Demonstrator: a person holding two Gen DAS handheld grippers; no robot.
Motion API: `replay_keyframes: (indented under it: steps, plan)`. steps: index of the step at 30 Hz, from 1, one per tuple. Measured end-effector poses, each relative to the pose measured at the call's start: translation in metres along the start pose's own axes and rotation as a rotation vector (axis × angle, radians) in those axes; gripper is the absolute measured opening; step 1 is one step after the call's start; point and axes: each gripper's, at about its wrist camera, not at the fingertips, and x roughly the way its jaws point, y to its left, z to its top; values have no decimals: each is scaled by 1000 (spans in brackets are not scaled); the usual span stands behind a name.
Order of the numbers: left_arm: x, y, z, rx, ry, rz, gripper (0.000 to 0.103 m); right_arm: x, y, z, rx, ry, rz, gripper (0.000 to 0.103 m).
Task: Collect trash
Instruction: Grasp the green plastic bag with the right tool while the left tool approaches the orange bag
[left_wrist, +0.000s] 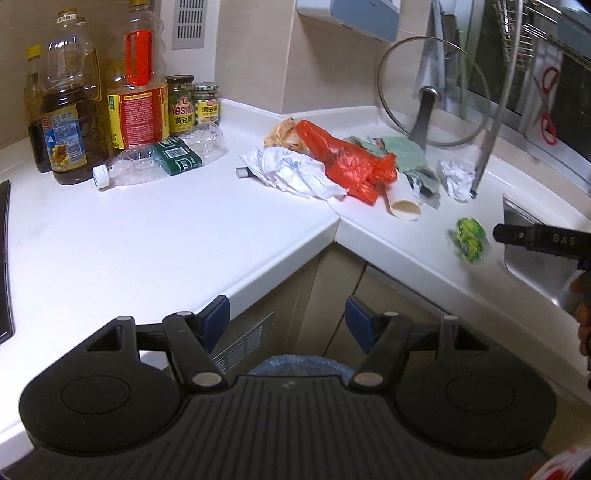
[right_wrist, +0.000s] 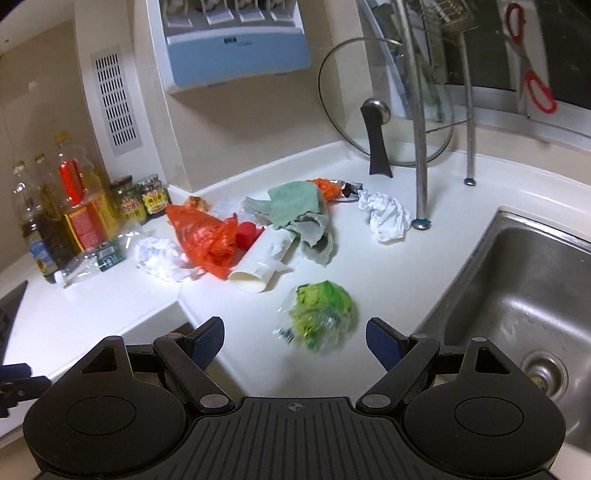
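Step in hand: approach to first pick. Right gripper (right_wrist: 294, 341) jaws wide, empty, green crumpled wrapper (right_wrist: 320, 314) on countertop (right_wrist: 388, 280) just ahead, 12 o'clock, sink (right_wrist: 517, 295) at 3 o'clock. Left gripper (left_wrist: 287, 314) wide open, empty, off counter edge; trash pile (left_wrist: 332, 162) at 12 o'clock. Next: advance right jaws around wrapper, close.

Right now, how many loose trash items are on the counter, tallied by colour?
White paper wads: 2
Red bag: 1
Green wrapper ball: 1
Green-grey cloth: 1
Cream tube: 1
Clear bottle: 1
Total: 7, though the pile may hide smaller scraps.
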Motion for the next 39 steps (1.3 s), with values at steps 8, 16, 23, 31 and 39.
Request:
replay_keyframes:
  steps: [8,16,23,31,39]
  plan:
    - [15,-15,12,-16,1,54,67,44,-13,9,-41,57,8,85]
    - [30,-25,23,-25,-6,85,69,69,-14,6,-95,91,2,82]
    - [44,-37,36,-19,-15,75,69,80,-23,4,-103,139,26,43]
    - [67,-54,56,4,-35,43,69,71,-43,18,-58,82,53,32]
    - [98,-75,88,25,-84,4,75,69,-64,43,-22,35,52,32]
